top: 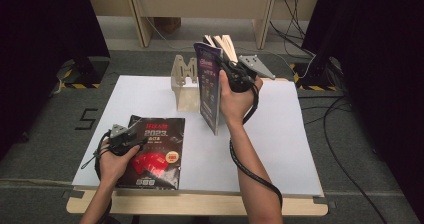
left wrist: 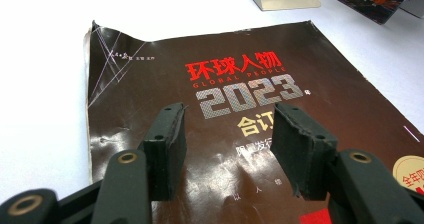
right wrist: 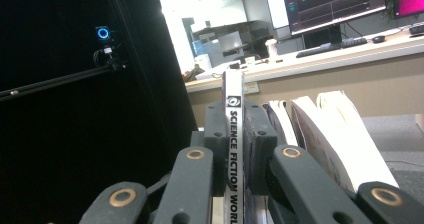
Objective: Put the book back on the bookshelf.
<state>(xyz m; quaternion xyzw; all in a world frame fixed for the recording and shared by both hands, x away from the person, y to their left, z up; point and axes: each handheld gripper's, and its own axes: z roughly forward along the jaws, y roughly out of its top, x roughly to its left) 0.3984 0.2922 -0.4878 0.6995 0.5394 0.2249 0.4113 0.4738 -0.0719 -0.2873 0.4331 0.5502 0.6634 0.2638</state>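
Item: magazine [top: 209,86], upright, my right gripper [top: 235,74] clamped on its spine, just right of wooden stand [top: 184,73]. Step: shelving; next, likely lower into stand. My left gripper [top: 131,138]: jaws apart over flat magazine [left wrist: 240,114].

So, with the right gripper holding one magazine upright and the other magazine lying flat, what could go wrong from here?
1. The right gripper clamps the upright magazine only at its spine, and loose pages fan out beside the jaws, so it may sag or slip.
2. It stands close to the wooden stand; a swing could knock it.
3. The left gripper is open above the flat magazine, whose corner is already torn; pinching there could tear it more.
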